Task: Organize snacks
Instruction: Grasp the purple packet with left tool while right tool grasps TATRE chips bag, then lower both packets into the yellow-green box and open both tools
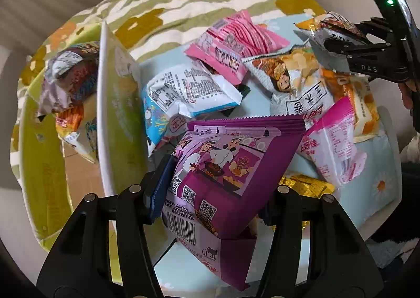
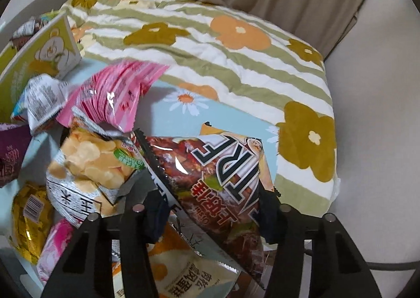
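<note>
The left gripper [image 1: 212, 193] is closed partway on a purple snack bag [image 1: 225, 164] printed with two cartoon chefs; both pads press its lower sides and the bag stands tilted above the pile. The right gripper [image 2: 210, 208] has its pads pressed against a dark red snack bag [image 2: 218, 174] with large block lettering, holding it at the near right of the pile; in the left wrist view the same gripper [image 1: 338, 38] appears at the far right, clamped on that bag [image 1: 328, 27]. The remaining snacks lie in a loose heap on a light blue daisy-print surface [image 2: 168, 119]: a pink striped packet [image 1: 236, 41] at the far side, a silver potato chip bag [image 1: 296, 80] just beside it, a white and blue packet [image 1: 183, 90] to the left, a gold packet [image 1: 304, 182] near. A green box [image 1: 115, 114] stands to the left of the heap, holding several packets [image 1: 68, 75]. A green-striped floral quilt [image 2: 236, 43] lies beyond.
</note>
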Available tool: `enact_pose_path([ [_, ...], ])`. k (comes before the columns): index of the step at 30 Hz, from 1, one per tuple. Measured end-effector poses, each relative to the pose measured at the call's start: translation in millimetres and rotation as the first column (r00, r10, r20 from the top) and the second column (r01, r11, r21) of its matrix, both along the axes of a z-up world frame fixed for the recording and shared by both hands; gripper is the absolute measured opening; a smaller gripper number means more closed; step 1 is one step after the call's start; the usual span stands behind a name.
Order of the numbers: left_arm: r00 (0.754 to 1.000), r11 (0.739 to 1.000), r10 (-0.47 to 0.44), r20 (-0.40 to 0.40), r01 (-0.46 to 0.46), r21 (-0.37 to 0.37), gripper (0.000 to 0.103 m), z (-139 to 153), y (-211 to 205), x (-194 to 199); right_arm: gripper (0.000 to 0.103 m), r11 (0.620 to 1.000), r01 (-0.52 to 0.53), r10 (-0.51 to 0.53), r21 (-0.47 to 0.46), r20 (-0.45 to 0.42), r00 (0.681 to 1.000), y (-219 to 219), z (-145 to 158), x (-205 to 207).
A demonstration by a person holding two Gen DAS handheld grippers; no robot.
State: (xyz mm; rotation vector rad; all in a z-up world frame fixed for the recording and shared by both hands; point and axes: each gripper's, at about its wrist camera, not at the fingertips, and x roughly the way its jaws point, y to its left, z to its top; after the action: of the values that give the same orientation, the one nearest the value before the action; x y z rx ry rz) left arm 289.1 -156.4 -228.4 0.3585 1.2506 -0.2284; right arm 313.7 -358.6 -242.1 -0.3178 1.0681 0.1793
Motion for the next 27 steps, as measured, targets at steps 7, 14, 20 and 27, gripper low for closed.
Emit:
enact_pose_path([
  [7, 0.997, 0.998, 0.031, 0.066, -0.027, -0.062, 0.052, 34.6, 0.7, -10.4, 0.05, 0.999, 0.021, -0.025, 0.041, 0.092, 0.995, -1.3, 51.4, -19.5],
  [14, 0.979, 0.983, 0.105, 0.176, -0.076, -0.164, 0.052, 94.1, 17.4, -22.6, 0.05, 0.992, -0.042, 0.02, 0.121, 0.177, 0.984, 19.8, 113.5, -40.6],
  [20, 0.95, 0.963, 0.193, 0.247, -0.135, -0.234, 0.052, 135.4, 57.5, -27.3, 0.05, 0.973, -0.144, 0.101, 0.182, 0.228, 0.968, 66.8, 152.6, -53.2],
  [27, 0.915, 0.945, 0.266, 0.303, -0.185, -0.271, 0.052, 162.2, 133.9, -31.7, 0.05, 0.942, -0.236, 0.168, 0.238, 0.274, 0.947, 144.7, 179.5, -69.4],
])
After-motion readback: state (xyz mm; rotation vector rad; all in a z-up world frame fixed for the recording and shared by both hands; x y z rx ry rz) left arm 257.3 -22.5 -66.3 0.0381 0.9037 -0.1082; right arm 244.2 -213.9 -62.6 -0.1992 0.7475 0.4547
